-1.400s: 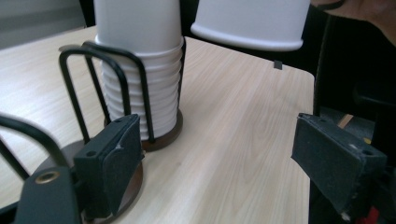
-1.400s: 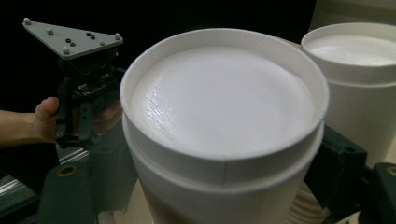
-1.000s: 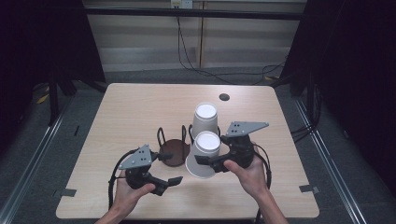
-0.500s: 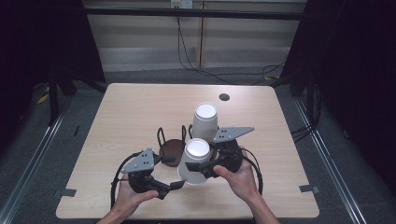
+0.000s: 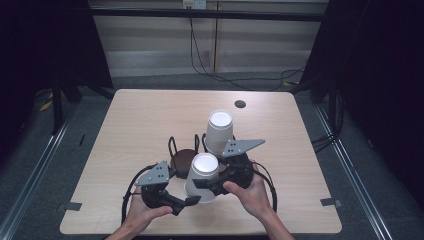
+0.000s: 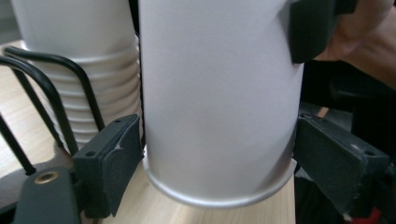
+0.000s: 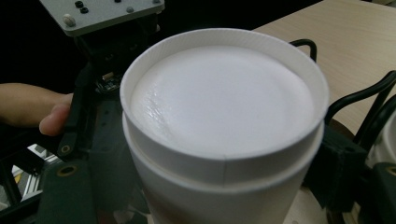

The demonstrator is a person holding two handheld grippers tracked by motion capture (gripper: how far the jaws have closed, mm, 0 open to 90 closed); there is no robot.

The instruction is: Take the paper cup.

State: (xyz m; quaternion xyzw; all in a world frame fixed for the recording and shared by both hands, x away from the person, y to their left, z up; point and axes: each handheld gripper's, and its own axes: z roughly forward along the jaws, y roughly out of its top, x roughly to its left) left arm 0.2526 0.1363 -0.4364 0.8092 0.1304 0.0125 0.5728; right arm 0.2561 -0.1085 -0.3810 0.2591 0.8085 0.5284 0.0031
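Now the right gripper [image 5: 212, 181] clamps the upside-down white paper cup [image 5: 202, 176] near its top, low in the frame's centre, on the table. Left gripper [image 6: 212, 154] straddles its rim, jaws apart, not pinching. Best to close low and evenly, so the nested cups separate cleanly.

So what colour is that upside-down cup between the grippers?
Plain white cup, clearest in the right gripper view.

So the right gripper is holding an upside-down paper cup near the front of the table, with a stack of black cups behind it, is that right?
Nearly: the stack of cups behind is white, as the high view shows. The right gripper does hold an upside-down paper cup near the table's front.
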